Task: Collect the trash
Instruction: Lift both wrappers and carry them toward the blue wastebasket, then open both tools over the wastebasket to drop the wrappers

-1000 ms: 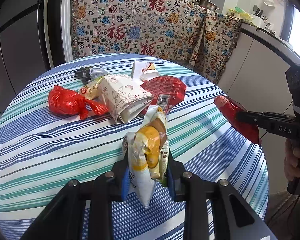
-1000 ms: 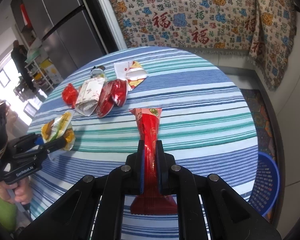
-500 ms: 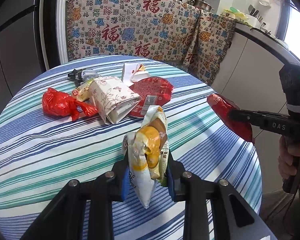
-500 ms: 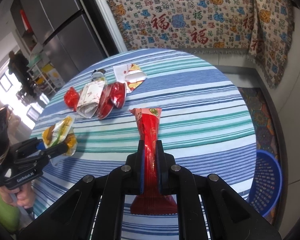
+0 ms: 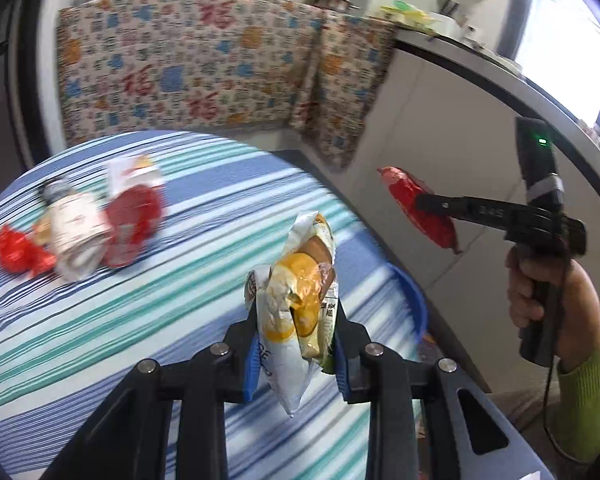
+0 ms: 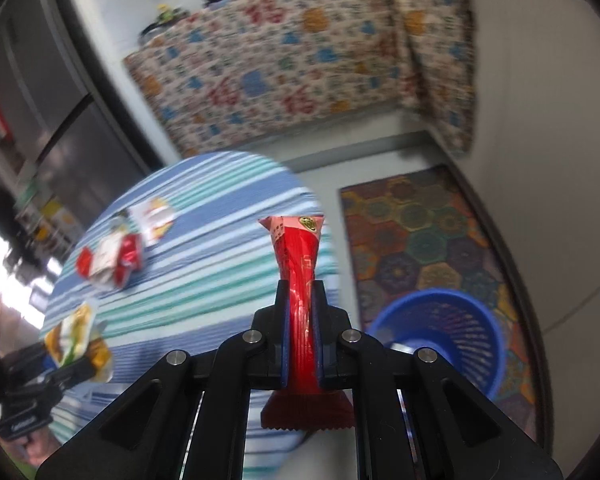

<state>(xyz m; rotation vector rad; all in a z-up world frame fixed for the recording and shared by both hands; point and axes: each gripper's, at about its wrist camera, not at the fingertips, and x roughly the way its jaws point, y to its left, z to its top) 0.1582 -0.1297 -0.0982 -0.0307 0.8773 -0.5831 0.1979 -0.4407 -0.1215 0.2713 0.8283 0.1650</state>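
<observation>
Over table edge | left jaws grasp yellow wrapper [image 5: 296, 300] | right jaws grasp red wrapper [image 6: 298, 280]

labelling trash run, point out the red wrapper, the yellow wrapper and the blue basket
red wrapper [image 6: 298, 264]: right wrist view, middle of the twisted body
yellow wrapper [image 5: 296, 292]: left wrist view, yellow patch
blue basket [image 6: 440, 334]: right wrist view, inner wall
</observation>
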